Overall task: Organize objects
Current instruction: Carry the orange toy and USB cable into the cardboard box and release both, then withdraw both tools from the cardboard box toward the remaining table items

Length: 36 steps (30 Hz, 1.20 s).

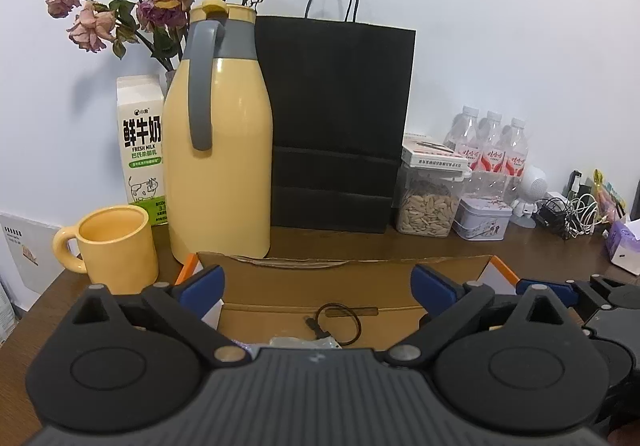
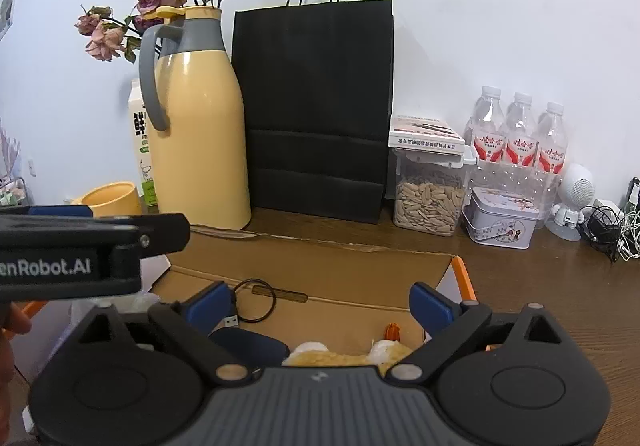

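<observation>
An open cardboard box (image 1: 360,266) lies on the brown desk, right in front of both grippers. My left gripper (image 1: 318,284) hangs over its left part, blue pads wide apart and nothing between them. Below it lie a black looped cable (image 1: 318,326) and a clear packet (image 1: 308,342). My right gripper (image 2: 322,302) stands open over the same box (image 2: 320,258). Under it lies a yellow and white plush toy (image 2: 332,358), touched by neither pad. The cable's plug (image 2: 230,322) and a dark blue object (image 2: 248,346) lie beside the toy. The left gripper's black housing (image 2: 100,242) shows at the left.
Behind the box stand a yellow thermos jug (image 1: 218,149), a yellow mug (image 1: 114,246), a milk carton (image 1: 140,141) and a black paper bag (image 1: 336,117). To the right are a seed jar (image 2: 430,201), a tin (image 2: 502,221), water bottles (image 2: 520,137) and tangled chargers (image 2: 612,230).
</observation>
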### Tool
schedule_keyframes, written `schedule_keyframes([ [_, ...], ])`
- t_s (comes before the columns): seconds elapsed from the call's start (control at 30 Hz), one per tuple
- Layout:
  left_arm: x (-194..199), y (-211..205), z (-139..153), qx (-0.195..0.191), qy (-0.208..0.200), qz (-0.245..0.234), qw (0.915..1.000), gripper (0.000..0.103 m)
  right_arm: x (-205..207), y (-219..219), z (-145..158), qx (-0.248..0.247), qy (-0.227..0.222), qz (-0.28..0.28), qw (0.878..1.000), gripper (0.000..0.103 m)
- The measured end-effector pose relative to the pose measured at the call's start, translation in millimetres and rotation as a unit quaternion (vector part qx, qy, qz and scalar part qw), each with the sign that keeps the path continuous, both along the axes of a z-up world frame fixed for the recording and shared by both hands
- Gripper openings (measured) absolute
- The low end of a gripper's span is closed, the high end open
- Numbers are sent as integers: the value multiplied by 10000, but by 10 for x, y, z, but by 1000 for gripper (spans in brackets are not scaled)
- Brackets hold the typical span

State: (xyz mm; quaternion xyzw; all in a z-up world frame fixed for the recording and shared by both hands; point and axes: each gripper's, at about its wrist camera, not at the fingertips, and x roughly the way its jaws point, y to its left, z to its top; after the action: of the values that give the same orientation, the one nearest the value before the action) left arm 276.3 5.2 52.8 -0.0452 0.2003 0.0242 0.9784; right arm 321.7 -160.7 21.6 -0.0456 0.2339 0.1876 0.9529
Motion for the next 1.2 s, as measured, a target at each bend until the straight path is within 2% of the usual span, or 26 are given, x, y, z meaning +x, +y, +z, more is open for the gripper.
schedule_keyframes([
  [0.1, -45, -3, 31, -15, -41, -11, 10000, 103, -26, -4, 24, 2, -24, 25, 10000, 103],
  [0.4, -305, 38, 143, -40, -142, 92, 9998, 103, -220, -113, 172, 104, -200, 56, 9997, 103],
  [0.77, -806, 76, 240, 69, -130, 242, 9996, 103, -683, -290, 277, 20, -365, 112, 9993, 103],
  [1.2, -1436, 115, 174, 167, 83, 209, 9996, 103, -1303, -539, 144, -26, -294, 172, 9994, 103],
])
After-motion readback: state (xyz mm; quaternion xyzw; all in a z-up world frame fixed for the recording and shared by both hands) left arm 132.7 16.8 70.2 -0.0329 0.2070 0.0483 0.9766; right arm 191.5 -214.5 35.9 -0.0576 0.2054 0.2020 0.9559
